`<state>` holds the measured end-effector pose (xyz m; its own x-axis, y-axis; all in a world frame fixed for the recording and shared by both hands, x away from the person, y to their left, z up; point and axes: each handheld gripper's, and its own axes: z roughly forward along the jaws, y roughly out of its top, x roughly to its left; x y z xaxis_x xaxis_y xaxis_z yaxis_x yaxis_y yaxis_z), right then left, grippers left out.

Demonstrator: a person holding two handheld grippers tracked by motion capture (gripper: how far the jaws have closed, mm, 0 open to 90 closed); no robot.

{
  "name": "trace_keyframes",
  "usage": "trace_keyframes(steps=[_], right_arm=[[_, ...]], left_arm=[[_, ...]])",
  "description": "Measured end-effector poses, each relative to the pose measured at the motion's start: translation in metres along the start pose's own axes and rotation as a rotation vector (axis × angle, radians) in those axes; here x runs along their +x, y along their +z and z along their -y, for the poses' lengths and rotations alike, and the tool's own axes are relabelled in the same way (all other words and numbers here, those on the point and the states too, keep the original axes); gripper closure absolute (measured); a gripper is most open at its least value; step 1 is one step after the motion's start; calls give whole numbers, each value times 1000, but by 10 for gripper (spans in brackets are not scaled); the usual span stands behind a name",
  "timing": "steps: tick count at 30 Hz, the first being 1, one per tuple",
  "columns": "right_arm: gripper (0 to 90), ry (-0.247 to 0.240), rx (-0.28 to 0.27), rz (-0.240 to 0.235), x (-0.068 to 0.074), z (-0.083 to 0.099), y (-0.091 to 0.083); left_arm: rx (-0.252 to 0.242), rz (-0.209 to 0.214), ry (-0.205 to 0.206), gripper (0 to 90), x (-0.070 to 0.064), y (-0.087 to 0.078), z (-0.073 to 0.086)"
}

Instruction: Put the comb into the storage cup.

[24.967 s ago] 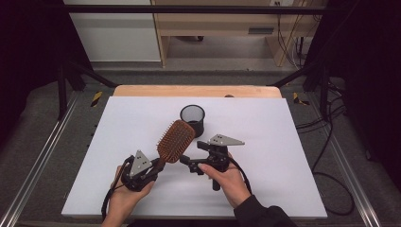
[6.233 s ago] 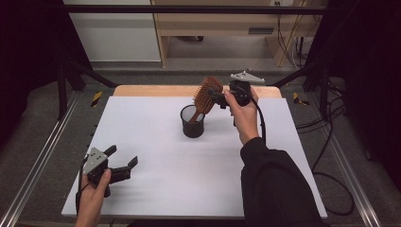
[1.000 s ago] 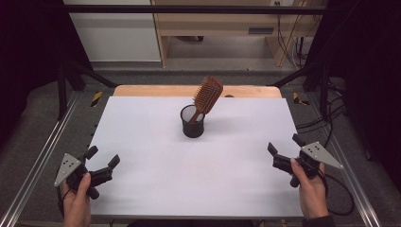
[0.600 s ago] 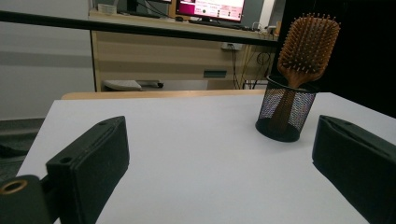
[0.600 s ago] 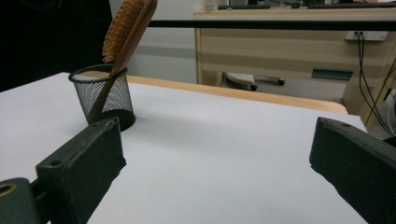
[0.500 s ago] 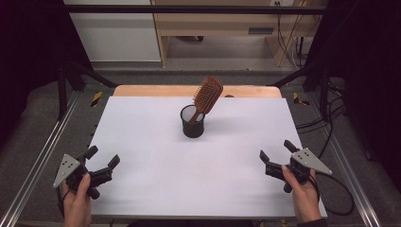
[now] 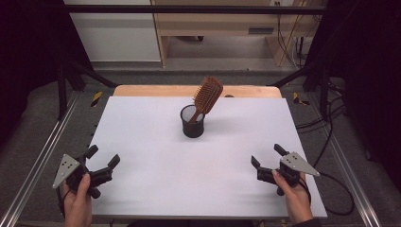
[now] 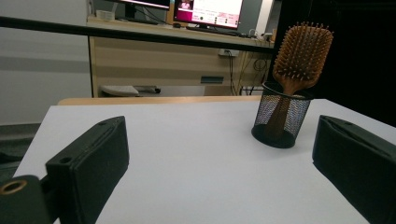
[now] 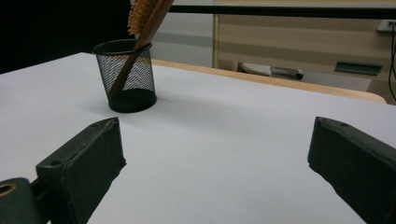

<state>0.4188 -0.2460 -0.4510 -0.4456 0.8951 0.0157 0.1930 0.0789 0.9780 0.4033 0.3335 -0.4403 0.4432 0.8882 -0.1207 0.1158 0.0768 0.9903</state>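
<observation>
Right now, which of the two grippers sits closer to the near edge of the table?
The left gripper, at the table's near-left corner. Its open jaws lie lower in the high view than those of the right gripper, which sits a little farther in, nearer the mesh cup.

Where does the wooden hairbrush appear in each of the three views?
High view: hairbrush at upper centre, leaning right.
Left gripper view: upper right, bristles facing the camera.
Right gripper view: upper left, head cut off by the top edge.
Shared landmark: the black mesh cup holding it.
</observation>
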Motion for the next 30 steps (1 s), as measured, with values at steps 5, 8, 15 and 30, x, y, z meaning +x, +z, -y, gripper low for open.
trace_keyframes(steps=[5,8,15,30], right_arm=[[34,2,1,-21,4,0,2],[33,14,4,-34,7,1,3],[33,0,1,-61,12,5,9],[32,-29,-8,-89,22,7,21]], left_arm=[[-14,6,0,39,-1,0,-1],[-22,11,5,39,-3,1,-2],[-24,20,12,36,-4,1,-2],[-30,47,13,34,-7,3,-2]])
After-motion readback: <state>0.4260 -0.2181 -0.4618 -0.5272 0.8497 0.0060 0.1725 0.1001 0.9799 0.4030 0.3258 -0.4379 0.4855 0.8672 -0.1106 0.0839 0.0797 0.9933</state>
